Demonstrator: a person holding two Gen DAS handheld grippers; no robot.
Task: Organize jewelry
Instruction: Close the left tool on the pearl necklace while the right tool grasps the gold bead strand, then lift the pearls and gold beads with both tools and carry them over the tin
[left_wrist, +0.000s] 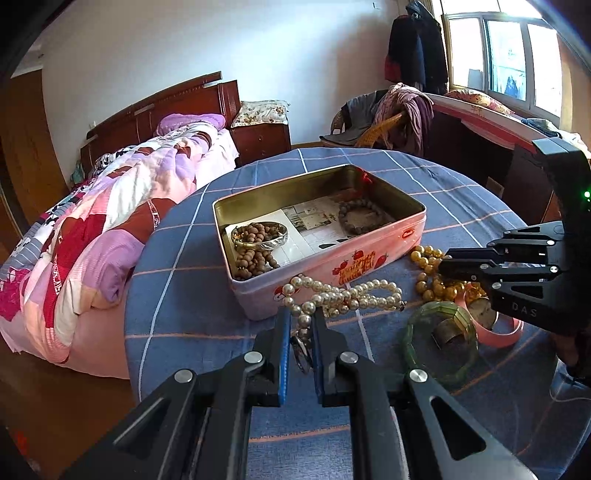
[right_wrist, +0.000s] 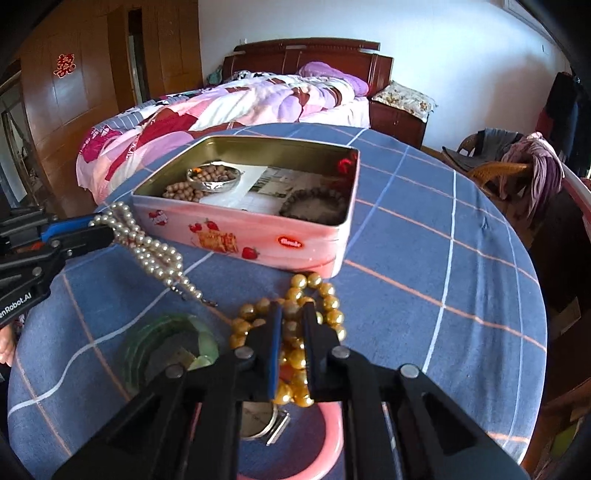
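A pink open tin (left_wrist: 369, 254) (right_wrist: 258, 236) stands on the blue checked table. It holds brown bead strings (left_wrist: 253, 247), a silver bangle (left_wrist: 275, 242) and a dark bead bracelet (left_wrist: 360, 218). My left gripper (left_wrist: 301, 312) (right_wrist: 105, 229) is shut on the white pearl necklace (left_wrist: 347, 293) (right_wrist: 155, 254) at the tin's near wall. My right gripper (right_wrist: 291, 312) (left_wrist: 443, 264) is shut on the gold bead necklace (right_wrist: 317, 295) (left_wrist: 430, 275) just right of the tin.
A green bangle (left_wrist: 439, 341) (right_wrist: 166, 339), a metal cuff (left_wrist: 448, 334), a watch (right_wrist: 262, 424) and a pink bangle (left_wrist: 502, 330) (right_wrist: 328, 432) lie on the table's near right. A bed (left_wrist: 110, 221) stands to the left, a chair with clothes (left_wrist: 388, 118) behind.
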